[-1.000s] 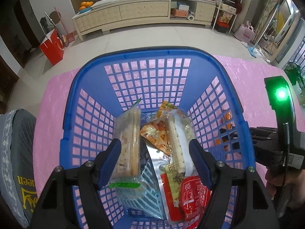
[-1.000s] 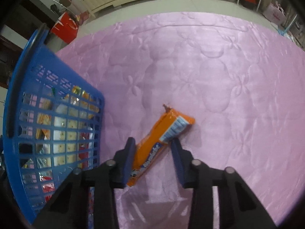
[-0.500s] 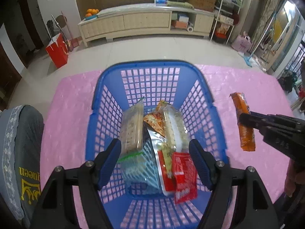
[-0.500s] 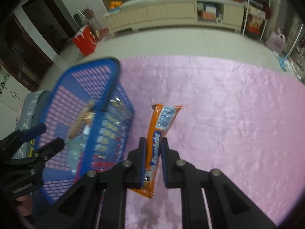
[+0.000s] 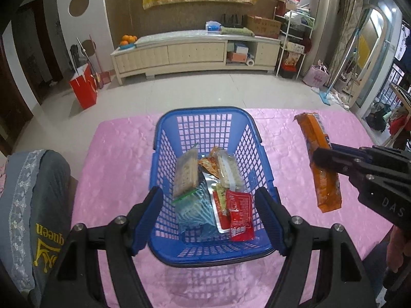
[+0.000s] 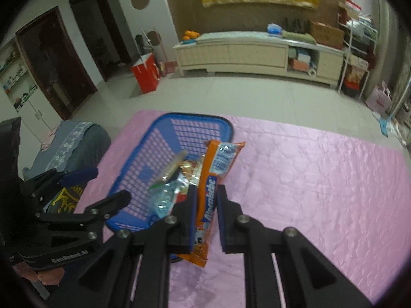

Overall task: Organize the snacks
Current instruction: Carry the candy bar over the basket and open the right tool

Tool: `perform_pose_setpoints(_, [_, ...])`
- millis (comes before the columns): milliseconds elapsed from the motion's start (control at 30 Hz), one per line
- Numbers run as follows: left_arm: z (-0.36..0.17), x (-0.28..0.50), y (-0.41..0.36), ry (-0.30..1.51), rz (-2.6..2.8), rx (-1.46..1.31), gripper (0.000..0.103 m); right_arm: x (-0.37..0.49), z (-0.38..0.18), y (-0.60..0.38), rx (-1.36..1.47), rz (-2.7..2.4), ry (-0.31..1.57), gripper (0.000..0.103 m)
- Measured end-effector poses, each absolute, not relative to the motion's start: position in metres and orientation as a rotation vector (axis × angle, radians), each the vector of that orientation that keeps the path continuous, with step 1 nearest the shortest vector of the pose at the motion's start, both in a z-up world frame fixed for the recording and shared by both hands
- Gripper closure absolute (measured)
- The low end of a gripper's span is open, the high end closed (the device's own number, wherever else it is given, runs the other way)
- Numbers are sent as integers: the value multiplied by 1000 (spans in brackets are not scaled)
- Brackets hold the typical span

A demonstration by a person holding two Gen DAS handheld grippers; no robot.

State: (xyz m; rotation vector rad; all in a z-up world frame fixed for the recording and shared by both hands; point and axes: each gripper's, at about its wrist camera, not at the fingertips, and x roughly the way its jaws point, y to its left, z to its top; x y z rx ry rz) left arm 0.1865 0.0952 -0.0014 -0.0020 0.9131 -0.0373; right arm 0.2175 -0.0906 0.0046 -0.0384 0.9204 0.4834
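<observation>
Right gripper (image 6: 206, 210): clenched on the orange biscuit pack (image 6: 214, 177), pads pressed against its two long sides near the lower half; the pack is lifted clear of the pink cloth (image 6: 321, 192).
Orange biscuit pack: upright, a little tilted, its blue-and-white label end up; in the left wrist view it (image 5: 319, 159) hangs in the air to the right of the blue basket (image 5: 164, 138), apart from it.
Left gripper (image 5: 210, 215): released, jaws wide with nothing between the pads, hovering above the near end of the basket.
Blue basket: stands on the pink cloth (image 5: 115, 159) toward the left side of the tabletop, its far rim close to the far edge.
Basket contents: a clear cracker pack (image 5: 185, 177), a long white wafer pack (image 5: 228, 170), an orange sachet (image 5: 209, 163), a pale blue bag (image 5: 196, 209), and a red sachet (image 5: 240, 214) nearest the basket's near wall.
Left of the tabletop: a grey cushion (image 5: 33, 200) with yellow lettering, just beside the cloth's left edge.
Person: part of a hand (image 5: 398, 243) on the right gripper's handle, at the right border.
</observation>
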Motion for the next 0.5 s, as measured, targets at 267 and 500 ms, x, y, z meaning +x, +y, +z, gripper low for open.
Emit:
perform_pose_setpoints(267, [-3,185,126,905,8,-20,31,228,-5,-58,-48,533,946,85])
perform_pose_setpoints(500, [-26,205,153,933,22,-55,31,252,-31,-26,-61,568,999,85])
